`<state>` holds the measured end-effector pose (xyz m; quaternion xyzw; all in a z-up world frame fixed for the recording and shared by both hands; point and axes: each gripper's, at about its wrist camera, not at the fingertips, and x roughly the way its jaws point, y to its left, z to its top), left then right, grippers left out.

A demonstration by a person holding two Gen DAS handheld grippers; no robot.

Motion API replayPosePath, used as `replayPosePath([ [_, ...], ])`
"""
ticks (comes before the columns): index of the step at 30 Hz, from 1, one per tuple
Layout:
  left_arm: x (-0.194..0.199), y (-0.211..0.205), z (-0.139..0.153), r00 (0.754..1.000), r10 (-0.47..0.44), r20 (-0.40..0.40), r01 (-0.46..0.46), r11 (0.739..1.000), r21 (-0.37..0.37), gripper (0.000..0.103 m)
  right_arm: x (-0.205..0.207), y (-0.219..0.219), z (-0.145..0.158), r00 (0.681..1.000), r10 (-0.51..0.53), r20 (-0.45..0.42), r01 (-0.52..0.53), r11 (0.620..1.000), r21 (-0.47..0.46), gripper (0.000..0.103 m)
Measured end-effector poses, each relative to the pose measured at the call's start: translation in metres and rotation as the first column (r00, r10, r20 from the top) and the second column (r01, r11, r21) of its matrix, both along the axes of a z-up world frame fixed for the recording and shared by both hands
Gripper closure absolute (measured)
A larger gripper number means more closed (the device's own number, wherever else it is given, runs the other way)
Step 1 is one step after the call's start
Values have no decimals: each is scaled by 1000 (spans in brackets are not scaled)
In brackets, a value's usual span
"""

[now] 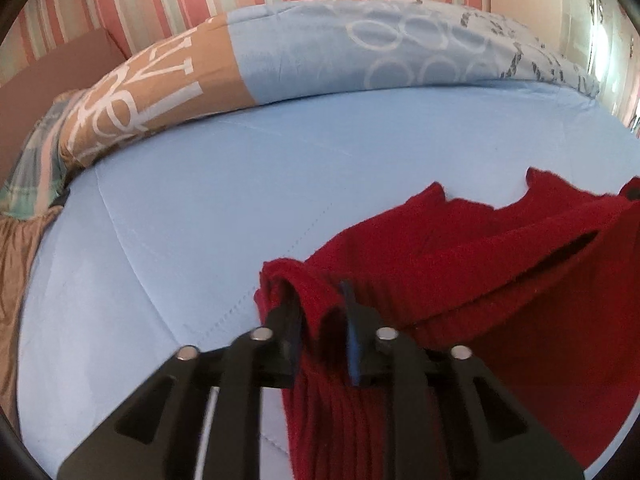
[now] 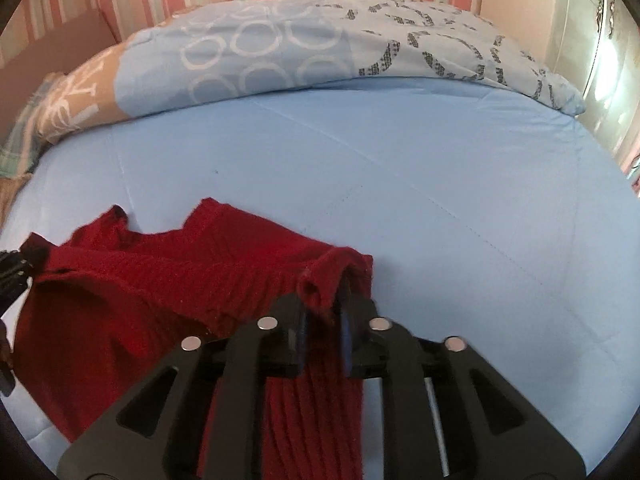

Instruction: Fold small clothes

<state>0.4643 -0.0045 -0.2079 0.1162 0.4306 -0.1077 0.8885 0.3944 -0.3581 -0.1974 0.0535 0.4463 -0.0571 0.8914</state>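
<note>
A blue bed (image 1: 240,200) carries a red sweater (image 1: 500,260) spread near its front edge. The left gripper (image 1: 320,320) and right gripper (image 2: 322,308) each stand slightly parted, sweater hem bunched loosely between the fingers.

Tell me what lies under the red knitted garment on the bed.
The red knitted garment rests on the light blue sheet, which shows all around it. Whatever lies directly under the knit is covered. Both tongs have a bunched edge between their fingers.

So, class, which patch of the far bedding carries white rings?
The middle light-blue patch; the tan patch left of it has white lettering, the right patch dark arcs.
</note>
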Motion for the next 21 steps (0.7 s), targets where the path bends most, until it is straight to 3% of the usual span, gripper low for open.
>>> replayPosePath([
  [1,-1,6,6,1000,-8,-1,8,1000,-30,69,-3,-4,4,1000,9,19,-10,999,43,70],
  [2,-2,8,9,1000,-13,0,13,999,-41,68,-8,-8,10,999,13,44,-16,997,76,51],
  [3,-5,15,17,1000,-14,0,14,998,-66,64,-16,-11,20,996,10,86,-18,996,89,40],
  [4,-9,19,24,1000,-1,6,2,997,-81,57,-22,-11,27,993,15,118,-25,996,84,39],
  [5,-12,23,32,999,23,29,-20,997,-71,32,-26,-11,33,990,24,142,-35,997,75,37],
  [6,-18,26,40,996,49,71,-45,997,-55,16,-30,-9,39,987,34,160,-43,998,53,34],
  [7,-26,30,53,991,58,122,-51,997,-61,15,-33,-7,41,985,42,170,-49,998,34,31],
  [11,-29,27,63,991,28,134,-17,996,-88,15,-18,4,29,986,115,118,-115,993,1,31],
  [15,-10,-5,34,996,-51,72,52,999,-4,15,19,11,-9,987,159,-5,-159,987,9,41],
  [16,-5,-16,23,996,-69,63,68,997,22,15,25,11,-16,987,155,-33,-154,988,18,49],
  [21,12,-32,-14,999,-44,-8,44,996,80,15,44,13,-43,982,148,-116,-146,989,27,56],
])
